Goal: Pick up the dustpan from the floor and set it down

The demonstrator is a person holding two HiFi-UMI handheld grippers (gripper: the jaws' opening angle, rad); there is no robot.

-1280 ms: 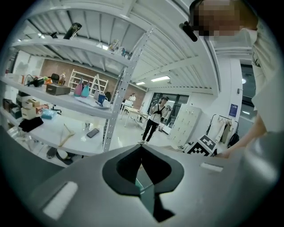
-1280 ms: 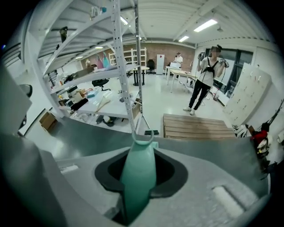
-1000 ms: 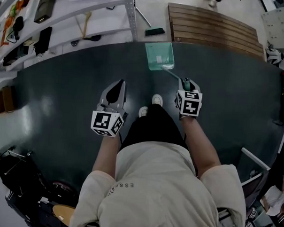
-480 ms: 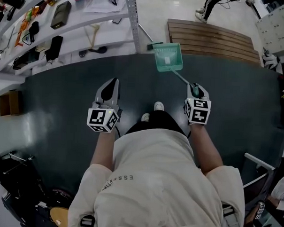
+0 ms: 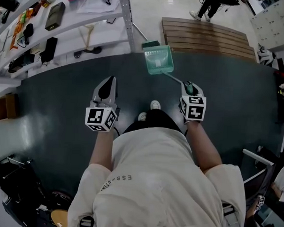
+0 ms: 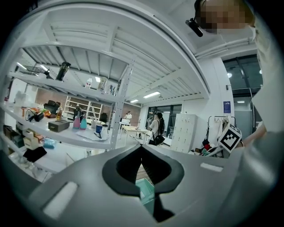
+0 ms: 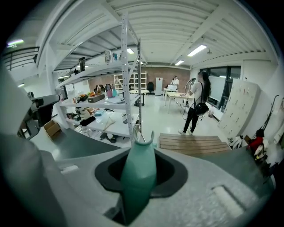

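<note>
The teal dustpan [image 5: 158, 59] hangs over the far edge of the dark floor mat, its pan pointing away from me. A thin rod runs from the pan back to its teal grip [image 7: 138, 177]. My right gripper [image 5: 189, 85] is shut on that grip, which fills the gap between the jaws in the right gripper view. My left gripper [image 5: 108, 81] is held level to the left of the dustpan, apart from it, shut with nothing in it. In the left gripper view the jaw tips meet, and a bit of the dustpan [image 6: 145, 190] shows below them.
A white shelf rack [image 5: 52, 17] with small items runs along the far left. A slatted wooden platform [image 5: 206, 36] lies beyond the mat [image 5: 53, 97]. A dark brush head [image 5: 151, 43] lies behind the pan. A person [image 5: 208, 5] walks at the far end. A cardboard box [image 5: 5, 105] sits left.
The dustpan has come up off the mat with the right gripper. Both grippers rose, then stayed nearly still over the last half second.
</note>
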